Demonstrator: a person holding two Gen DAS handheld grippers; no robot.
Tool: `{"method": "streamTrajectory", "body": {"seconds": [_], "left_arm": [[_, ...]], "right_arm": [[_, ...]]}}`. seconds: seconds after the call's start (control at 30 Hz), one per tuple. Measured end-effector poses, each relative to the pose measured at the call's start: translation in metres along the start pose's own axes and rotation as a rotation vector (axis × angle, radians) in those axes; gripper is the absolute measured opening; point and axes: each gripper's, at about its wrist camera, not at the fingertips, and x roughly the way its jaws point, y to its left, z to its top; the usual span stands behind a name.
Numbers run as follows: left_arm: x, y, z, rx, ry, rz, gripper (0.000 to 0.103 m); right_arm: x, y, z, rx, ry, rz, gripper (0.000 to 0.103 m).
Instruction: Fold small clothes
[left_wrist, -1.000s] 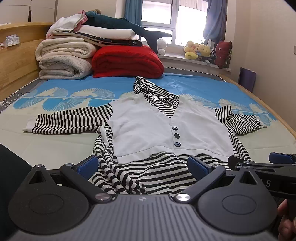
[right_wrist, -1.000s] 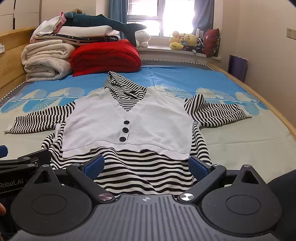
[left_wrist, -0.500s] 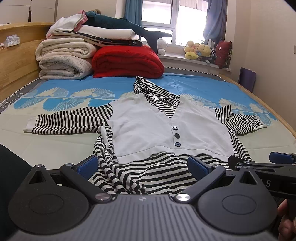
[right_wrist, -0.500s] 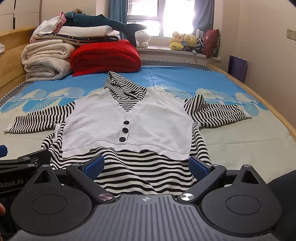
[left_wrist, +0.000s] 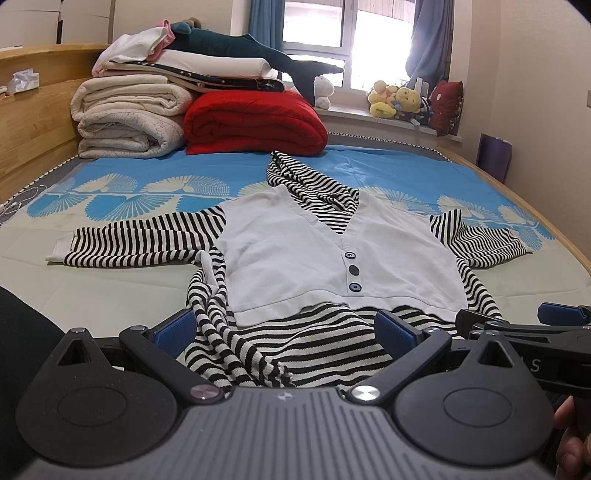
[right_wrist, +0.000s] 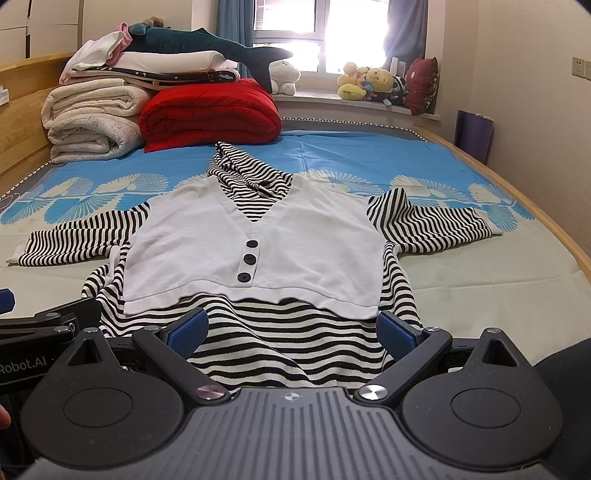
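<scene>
**Both grippers poised wide at the hem of a spread-out top**

A small black-and-white striped top with a white buttoned vest front (left_wrist: 332, 251) lies flat on the blue fan-patterned bedsheet (left_wrist: 388, 173), sleeves spread to either side. The left gripper (left_wrist: 284, 328) sits at its rumpled lower-left hem, blue-padded fingers (left_wrist: 173, 328) spread wide, gripping nothing. The right gripper (right_wrist: 293, 328) sits at the lower-right hem, equally wide apart; whether its pads touch cloth is unclear.

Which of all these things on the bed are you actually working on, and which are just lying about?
For the job:
striped hooded top
left tool
right tool

Just lying about:
red quilt
cream blankets
plush shark
stuffed toys
</scene>
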Motion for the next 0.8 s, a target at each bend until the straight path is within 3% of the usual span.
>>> {"method": "streamTrajectory", "body": {"seconds": [0.37, 0.47, 0.6, 0.73, 0.8], "left_arm": [[0.002, 0.004, 0.001, -0.002, -0.008, 0.003, 0.102], [-0.001, 0.01, 0.016, -0.003, -0.031, 0.031, 0.101], [0.003, 0.03, 0.057, 0.01, -0.111, 0.048, 0.091], [0.033, 0.062, 0.107, 0.013, -0.174, 0.074, 0.079], [0.054, 0.084, 0.133, 0.0, -0.234, 0.081, 0.061]], "right_arm": [[-0.002, 0.001, 0.0, -0.002, -0.019, -0.001, 0.097], [-0.007, -0.007, 0.004, 0.037, -0.052, 0.008, 0.097], [-0.008, -0.021, 0.015, 0.085, -0.075, 0.016, 0.097], [-0.005, -0.034, 0.035, 0.09, -0.119, -0.009, 0.097], [-0.002, -0.04, 0.049, 0.095, -0.153, -0.011, 0.097]]}}
